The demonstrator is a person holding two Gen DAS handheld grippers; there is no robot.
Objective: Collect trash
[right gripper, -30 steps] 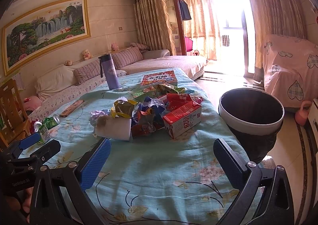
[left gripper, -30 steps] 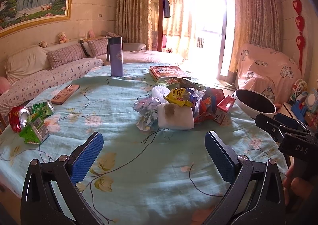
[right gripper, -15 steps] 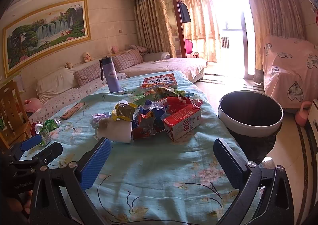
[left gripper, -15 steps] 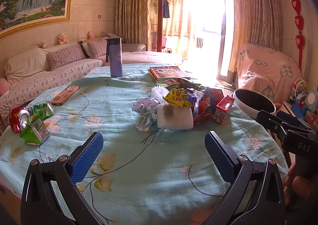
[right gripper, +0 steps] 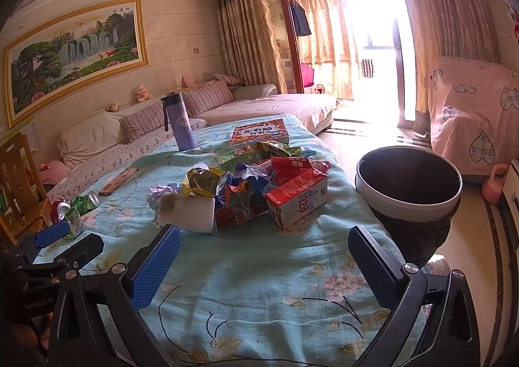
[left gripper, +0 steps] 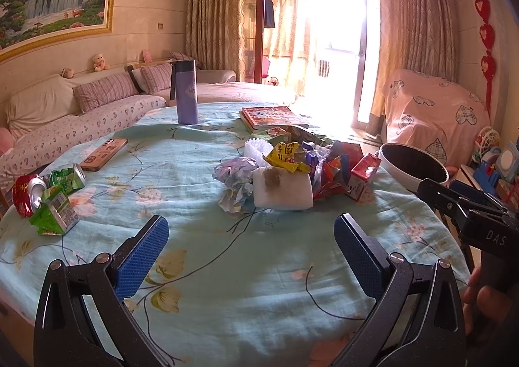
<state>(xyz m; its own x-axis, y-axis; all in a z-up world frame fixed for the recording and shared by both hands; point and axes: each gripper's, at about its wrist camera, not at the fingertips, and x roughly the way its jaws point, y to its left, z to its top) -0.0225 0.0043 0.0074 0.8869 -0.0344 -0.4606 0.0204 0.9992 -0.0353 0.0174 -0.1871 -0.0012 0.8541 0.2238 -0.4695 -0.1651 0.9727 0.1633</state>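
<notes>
Tablecloth (right gripper: 259,286) lying floral, loose; bin (right gripper: 408,205) standing right; trash heap (right gripper: 246,192) sitting mid-table; cans (left gripper: 48,185) lying far left. Left gripper (left gripper: 251,237) and right gripper (right gripper: 264,248) hovering spread, empty. Risk: fingers snagging cloth.

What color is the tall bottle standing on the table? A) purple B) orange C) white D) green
A: the tall bottle standing upright at the far end of the table is purple with a dark lid, as both wrist views show.
</notes>
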